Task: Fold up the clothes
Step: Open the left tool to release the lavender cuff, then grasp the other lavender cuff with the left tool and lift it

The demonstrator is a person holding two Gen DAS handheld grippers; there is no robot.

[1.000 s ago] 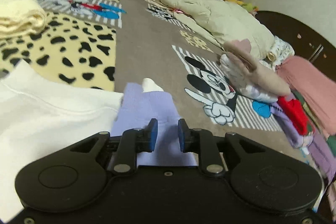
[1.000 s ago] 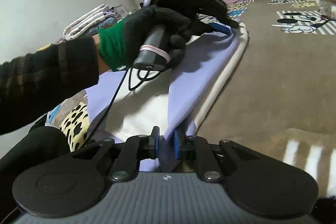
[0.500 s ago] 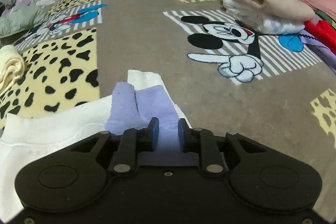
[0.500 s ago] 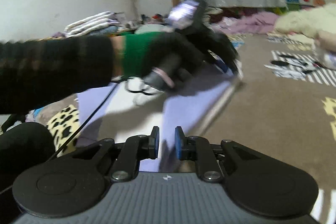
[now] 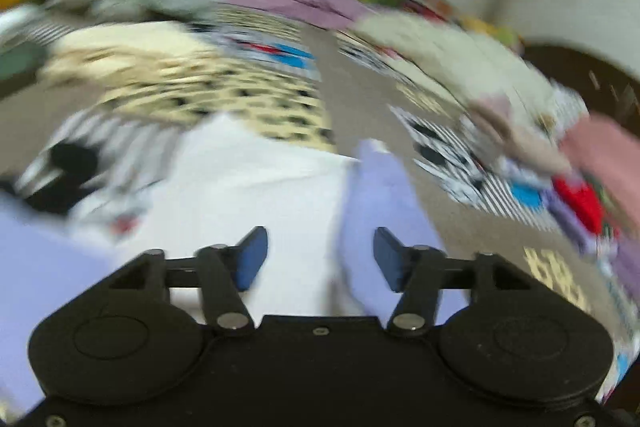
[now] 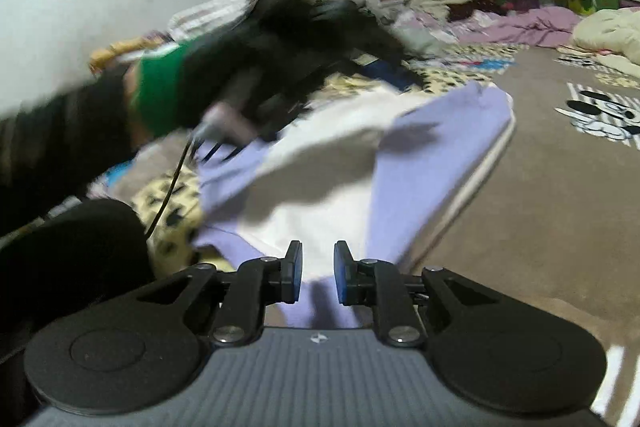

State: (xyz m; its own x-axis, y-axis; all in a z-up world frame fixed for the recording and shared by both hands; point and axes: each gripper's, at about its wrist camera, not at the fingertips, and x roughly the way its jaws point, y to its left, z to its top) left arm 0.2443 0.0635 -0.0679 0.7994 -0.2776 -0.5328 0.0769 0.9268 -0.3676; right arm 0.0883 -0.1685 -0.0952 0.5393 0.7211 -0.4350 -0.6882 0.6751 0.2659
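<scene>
Two grippers work over a white-and-lilac garment spread on a brown cartoon-print blanket. In the left wrist view the left gripper is badly blurred; its jaws are opening, standing well apart, and the lilac sleeve lies under and between them with neither pad pressing on it. In the right wrist view the right gripper has its jaws drawn close together on a lilac fold of the garment that runs up between the pads. That view also shows a black-gloved hand with a green cuff, blurred, carrying the left gripper above the far side of the garment. The lilac sleeve is folded across the white body, its end near the garment's far edge. Other clothes are heaped along the blanket's far and right sides. No basket or box holding clothes can be made out.
</scene>
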